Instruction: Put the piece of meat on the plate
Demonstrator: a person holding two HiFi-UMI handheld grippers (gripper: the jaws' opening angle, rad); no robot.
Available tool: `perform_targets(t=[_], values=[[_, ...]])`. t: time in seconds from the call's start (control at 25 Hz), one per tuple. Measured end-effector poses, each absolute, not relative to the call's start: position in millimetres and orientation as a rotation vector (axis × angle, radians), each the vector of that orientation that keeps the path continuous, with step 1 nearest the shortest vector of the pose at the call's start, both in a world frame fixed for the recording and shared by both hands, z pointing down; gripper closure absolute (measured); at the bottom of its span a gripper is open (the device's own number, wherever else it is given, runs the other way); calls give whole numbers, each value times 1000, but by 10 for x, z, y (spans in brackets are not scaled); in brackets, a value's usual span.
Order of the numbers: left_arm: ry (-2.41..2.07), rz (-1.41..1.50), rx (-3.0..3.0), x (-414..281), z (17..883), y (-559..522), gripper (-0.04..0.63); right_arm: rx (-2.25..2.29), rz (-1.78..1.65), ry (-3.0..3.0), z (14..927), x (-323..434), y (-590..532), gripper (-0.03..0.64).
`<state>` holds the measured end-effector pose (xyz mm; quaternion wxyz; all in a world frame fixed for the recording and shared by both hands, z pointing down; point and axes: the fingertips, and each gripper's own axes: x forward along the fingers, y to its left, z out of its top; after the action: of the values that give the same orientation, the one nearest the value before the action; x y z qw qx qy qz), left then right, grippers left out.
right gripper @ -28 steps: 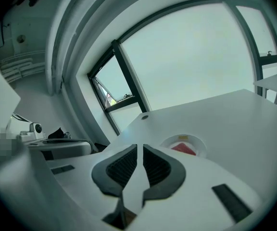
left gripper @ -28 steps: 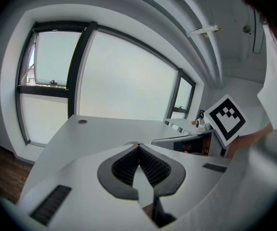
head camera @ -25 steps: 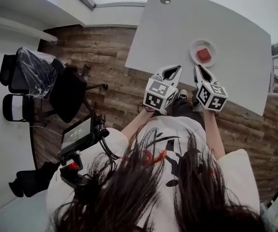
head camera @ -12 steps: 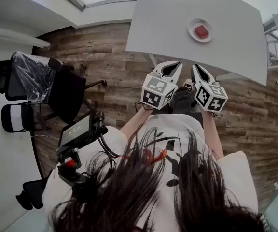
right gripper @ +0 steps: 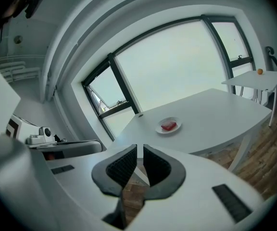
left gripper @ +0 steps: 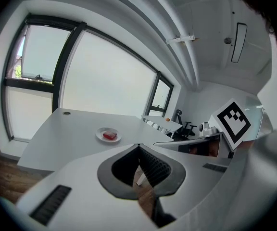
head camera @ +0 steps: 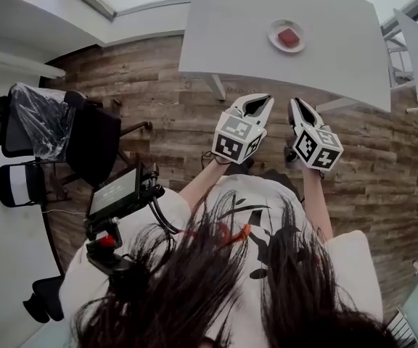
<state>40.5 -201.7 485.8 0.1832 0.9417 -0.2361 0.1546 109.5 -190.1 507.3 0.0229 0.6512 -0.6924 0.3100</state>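
meat (head camera: 289, 38) on plate (head camera: 273, 34), plate on table (head camera: 231, 35), chairs (head camera: 96, 140) at left

daylight from tall dark-framed windows (left gripper: 105, 76) washes a white table (head camera: 325, 56) on a wood-plank floor (head camera: 151, 114), black office chairs (head camera: 93, 140) nearby.

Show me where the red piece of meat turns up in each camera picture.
Head view: piece of meat, upper right.
Left gripper view: left of centre, just below mid-height.
Right gripper view: right of centre, just below mid-height.
Shared landmark: the white plate under it.
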Motion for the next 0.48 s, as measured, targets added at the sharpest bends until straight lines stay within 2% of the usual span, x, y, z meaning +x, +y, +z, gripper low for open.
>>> perform_targets(t=[0.48], values=[[-737,475,2631,576,4916,-1128,591,1987,972,-2228,5020,1272,-1089,569]])
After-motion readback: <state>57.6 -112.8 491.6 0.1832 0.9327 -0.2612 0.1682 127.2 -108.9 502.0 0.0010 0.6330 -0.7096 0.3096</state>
